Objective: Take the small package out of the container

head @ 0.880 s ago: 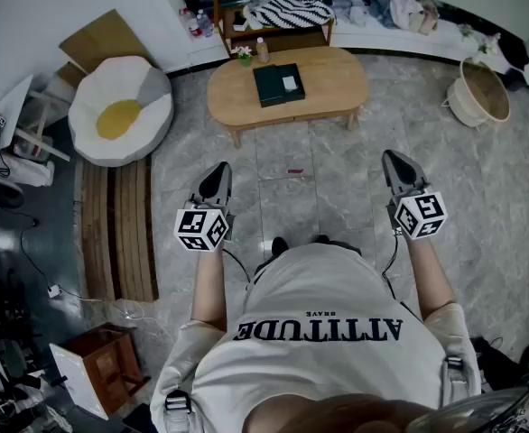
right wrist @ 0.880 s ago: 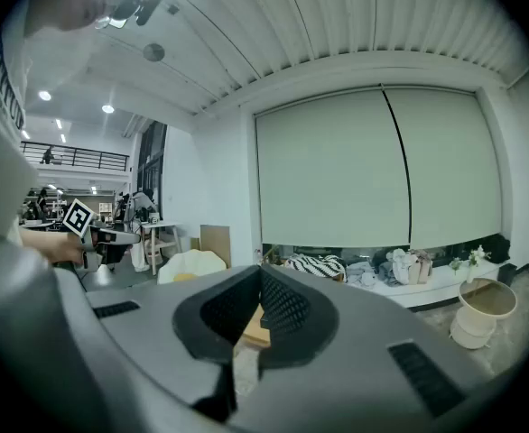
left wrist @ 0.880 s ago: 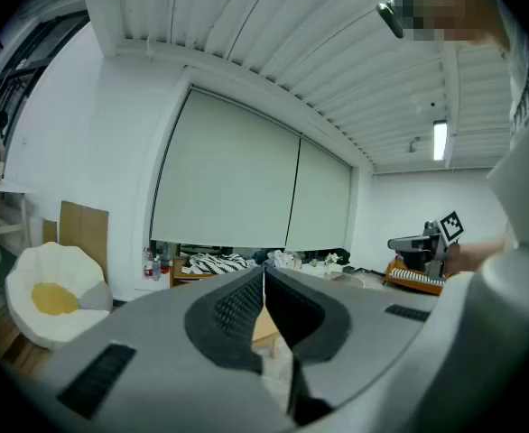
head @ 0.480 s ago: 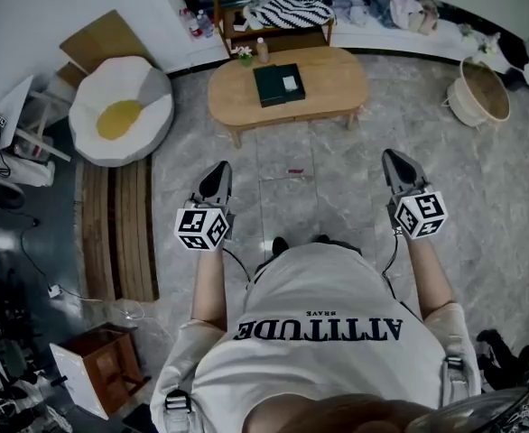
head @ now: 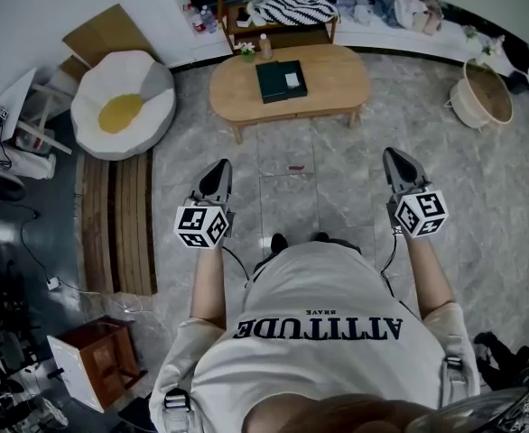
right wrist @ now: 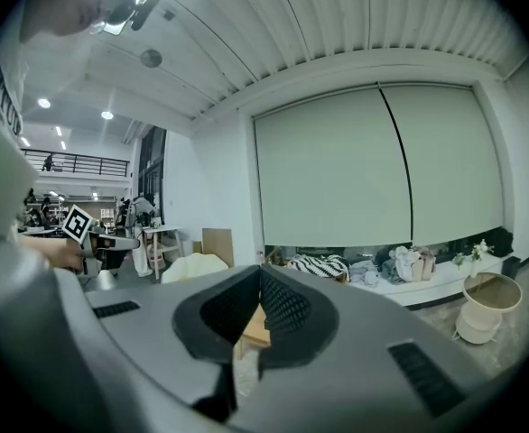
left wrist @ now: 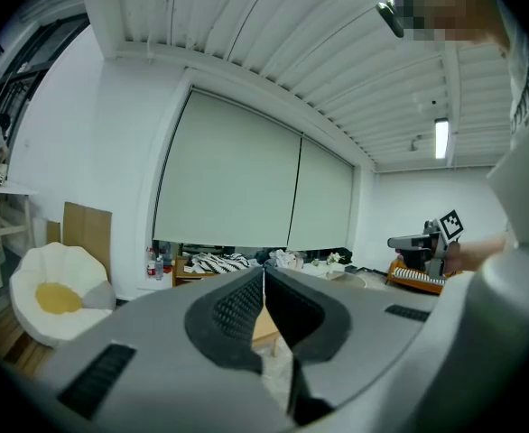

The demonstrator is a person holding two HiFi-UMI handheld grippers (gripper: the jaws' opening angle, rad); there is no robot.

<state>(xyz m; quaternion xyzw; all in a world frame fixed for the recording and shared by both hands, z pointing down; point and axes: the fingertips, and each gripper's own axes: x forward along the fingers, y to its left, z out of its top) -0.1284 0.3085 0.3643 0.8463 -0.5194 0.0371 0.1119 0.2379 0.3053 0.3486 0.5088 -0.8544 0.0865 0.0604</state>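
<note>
A dark green flat container (head: 281,81) lies on the oval wooden coffee table (head: 337,87) far ahead of me. A small white package (head: 292,79) shows in it on the right side. My left gripper (head: 218,164) is held at waist height over the marble floor, well short of the table, jaws shut with nothing between them (left wrist: 263,270). My right gripper (head: 393,155) is level with it on the other side, also shut and holding nothing (right wrist: 260,270). Between both pairs of jaws only a sliver of the table shows.
A white egg-shaped cushion (head: 120,105) sits left of the table, and a wicker basket (head: 481,94) to its right. A small bottle (head: 264,48) and a plant (head: 245,53) stand at the table's back edge. Wooden slats (head: 116,224) lie at my left. A low shelf with striped cloth (head: 287,9) is behind.
Both grippers stay where they were, still shut. The head view has shifted a little, so the room sits slightly differently in the frame.
</note>
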